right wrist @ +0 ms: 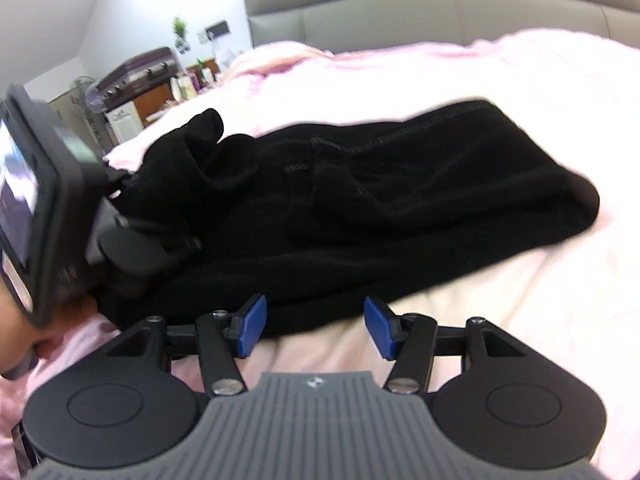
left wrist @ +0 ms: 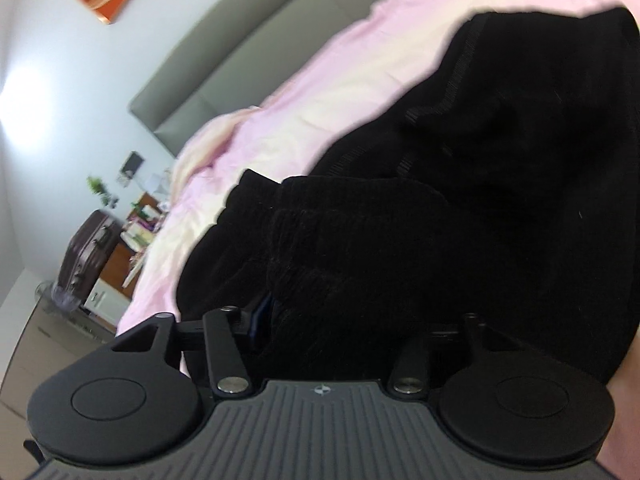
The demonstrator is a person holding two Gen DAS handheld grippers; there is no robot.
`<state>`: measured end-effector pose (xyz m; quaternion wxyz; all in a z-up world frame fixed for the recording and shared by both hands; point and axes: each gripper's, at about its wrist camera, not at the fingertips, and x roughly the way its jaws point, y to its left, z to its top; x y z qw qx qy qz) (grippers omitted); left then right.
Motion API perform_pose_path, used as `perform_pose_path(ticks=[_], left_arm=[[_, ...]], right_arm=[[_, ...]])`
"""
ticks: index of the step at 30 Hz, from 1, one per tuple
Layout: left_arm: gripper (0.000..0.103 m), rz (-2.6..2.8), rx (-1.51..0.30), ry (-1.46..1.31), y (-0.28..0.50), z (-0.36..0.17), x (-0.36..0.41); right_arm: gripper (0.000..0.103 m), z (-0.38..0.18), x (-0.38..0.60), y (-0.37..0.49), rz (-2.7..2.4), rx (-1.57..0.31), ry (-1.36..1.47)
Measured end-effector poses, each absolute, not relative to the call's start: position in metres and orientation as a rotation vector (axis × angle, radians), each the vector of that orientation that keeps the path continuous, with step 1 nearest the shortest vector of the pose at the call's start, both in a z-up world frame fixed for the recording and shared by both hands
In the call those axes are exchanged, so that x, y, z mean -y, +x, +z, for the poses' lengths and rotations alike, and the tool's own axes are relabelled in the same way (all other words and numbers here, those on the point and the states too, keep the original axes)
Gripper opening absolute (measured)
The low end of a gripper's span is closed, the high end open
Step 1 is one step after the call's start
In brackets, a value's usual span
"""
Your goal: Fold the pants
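Lying bunched across the pink-and-cream quilted bed cover (right wrist: 480,80), the black soft-fabric pants (right wrist: 400,200) stretch from a crumpled end at the left to a rounded folded end at the right, with a stitched seam running along the far edge.

The right claw (right wrist: 316,326) stands wide open, its two blue pads (right wrist: 376,326) apart and empty, just at the near edge of the cloth; bare bed cover shows between them.

The left claw (left wrist: 336,320) is buried in the pants (left wrist: 460,200). Ribbed black fabric is heaped between and over its fingers, and only a sliver of one blue pad (left wrist: 262,312) shows at the left, so how far it is closed cannot be told. From the right wrist view this claw's body (right wrist: 60,208) sits at the crumpled left end of the garment.

Behind the bed stand a grey padded headboard (right wrist: 400,8) and a dark purple hard-shell suitcase (left wrist: 86,248).
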<state>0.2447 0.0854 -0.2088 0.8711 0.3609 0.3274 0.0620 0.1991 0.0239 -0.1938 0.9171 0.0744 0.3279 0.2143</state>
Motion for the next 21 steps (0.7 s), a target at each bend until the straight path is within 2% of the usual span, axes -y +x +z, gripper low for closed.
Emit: perform_pose_path(ticks=[3, 5, 6, 8, 13, 18, 21], left_arm=[[0.063, 0.121, -0.686, 0.779, 0.242, -0.214, -0.085], [0.081, 0.096, -0.699, 0.735, 0.241, -0.204, -0.091], [0.086, 0.072, -0.706, 0.708, 0.239, -0.198, -0.095], [0.101, 0.01, -0.71, 0.642, 0.231, -0.184, -0.102], [0.103, -0.083, -0.702, 0.437, 0.199, -0.148, -0.133], [0.103, -0.034, -0.679, 0.035, 0.173, -0.112, -0.22], [0.103, -0.011, -0.686, -0.208, 0.17, -0.111, -0.281]], right_arm=[[0.053, -0.199, -0.02, 0.206, 0.426, -0.7, 0.18], [0.054, -0.202, -0.017, 0.211, 0.425, -0.711, 0.201], [0.054, -0.203, -0.016, 0.214, 0.424, -0.714, 0.21], [0.054, -0.206, -0.015, 0.216, 0.422, -0.719, 0.221], [0.055, -0.206, -0.013, 0.218, 0.422, -0.713, 0.225], [0.056, -0.198, -0.013, 0.213, 0.444, -0.68, 0.236], [0.066, -0.181, -0.02, 0.213, 0.493, -0.628, 0.261]])
